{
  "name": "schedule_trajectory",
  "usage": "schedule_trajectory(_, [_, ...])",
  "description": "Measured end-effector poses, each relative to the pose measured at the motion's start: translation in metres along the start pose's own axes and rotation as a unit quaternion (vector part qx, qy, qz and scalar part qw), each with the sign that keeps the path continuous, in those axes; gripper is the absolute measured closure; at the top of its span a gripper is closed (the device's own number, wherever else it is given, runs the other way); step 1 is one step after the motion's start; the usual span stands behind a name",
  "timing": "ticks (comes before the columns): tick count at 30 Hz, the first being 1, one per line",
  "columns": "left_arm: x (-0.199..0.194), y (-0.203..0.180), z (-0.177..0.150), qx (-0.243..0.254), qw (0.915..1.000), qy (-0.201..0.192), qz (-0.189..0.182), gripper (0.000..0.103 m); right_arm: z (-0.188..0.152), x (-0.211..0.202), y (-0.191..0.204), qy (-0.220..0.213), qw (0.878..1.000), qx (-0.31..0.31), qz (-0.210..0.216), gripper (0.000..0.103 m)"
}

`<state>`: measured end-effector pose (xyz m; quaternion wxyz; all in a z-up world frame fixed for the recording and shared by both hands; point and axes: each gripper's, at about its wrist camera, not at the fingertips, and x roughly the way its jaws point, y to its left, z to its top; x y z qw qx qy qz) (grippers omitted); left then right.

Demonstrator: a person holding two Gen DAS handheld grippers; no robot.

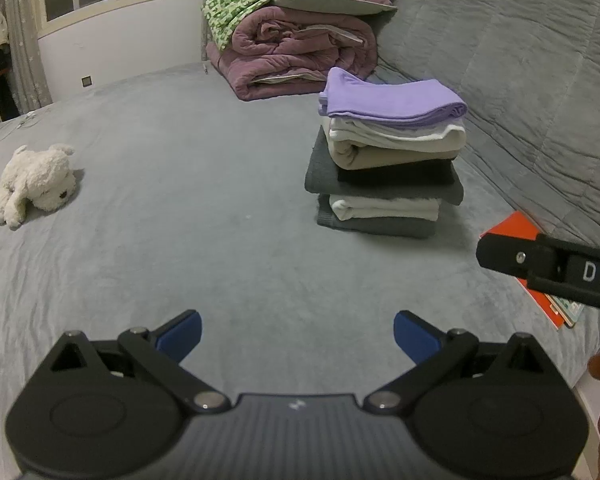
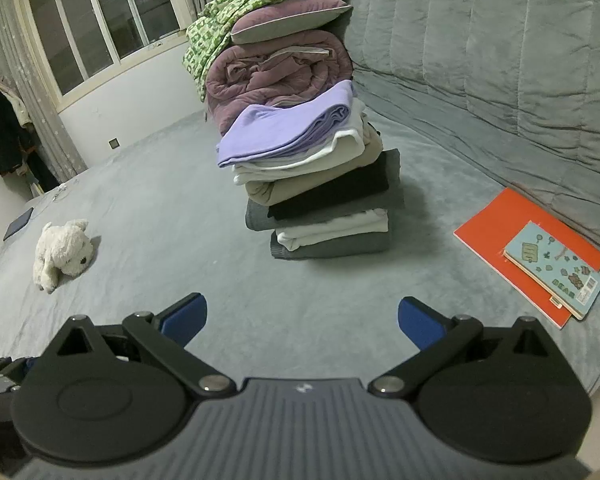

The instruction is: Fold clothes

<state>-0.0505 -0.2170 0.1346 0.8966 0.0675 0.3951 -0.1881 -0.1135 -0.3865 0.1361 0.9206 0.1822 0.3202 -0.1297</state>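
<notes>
Grippers agape, soft folded stack beyond

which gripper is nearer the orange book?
Right. In the left wrist view the right gripper overlaps the orange book at the right edge. The left gripper sits further left, over bare bed.

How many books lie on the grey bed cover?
2: a large flat orange book beside the padded headboard, and a small light-blue illustrated book resting on it. No others visible.
</notes>
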Motion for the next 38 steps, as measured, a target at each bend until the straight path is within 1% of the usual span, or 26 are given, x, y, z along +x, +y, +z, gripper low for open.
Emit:
schedule_trajectory(5, [-0.001,0.000,0.000,-0.001,1.0000,-0.001,0.000,0.001,0.001,-0.001,0.001,-0.002,1.000,-0.002,-0.002,0.000])
schedule_trajectory(9, [-0.006,0.002,-0.004,0.002,1.0000,-0.006,-0.004,0.001,-0.001,-0.007,0.006,-0.011,1.000,-0.015,-0.012,0.000])
schedule_trajectory(12, [-0.017,0.008,-0.012,0.002,0.9998,-0.018,0.000,0.001,-0.007,-0.019,0.017,-0.032,0.998,-0.048,-0.014,0.000])
schedule_trajectory(17, [-0.034,0.027,-0.031,-0.010,0.9996,-0.024,0.013,0.001,-0.025,-0.045,0.038,-0.066,0.993,-0.097,-0.025,0.000])
schedule_trajectory(22, [-0.051,0.047,-0.054,-0.019,0.9990,-0.028,0.029,0.001,-0.045,-0.062,0.048,-0.073,0.993,-0.097,-0.006,0.000])
schedule_trajectory(28, [-0.066,0.067,-0.081,-0.037,0.9979,-0.028,0.044,0.001,-0.072,-0.067,0.068,-0.068,0.992,-0.109,0.013,0.000])
schedule_trajectory(33, [-0.073,0.083,-0.094,-0.055,0.9966,-0.028,0.055,0.001,-0.088,-0.069,0.086,-0.072,0.990,-0.122,0.024,0.000])
schedule_trajectory(38, [-0.068,0.098,-0.101,-0.068,0.9956,-0.021,0.060,0.001,-0.095,-0.064,0.100,-0.070,0.989,-0.126,0.034,0.000])
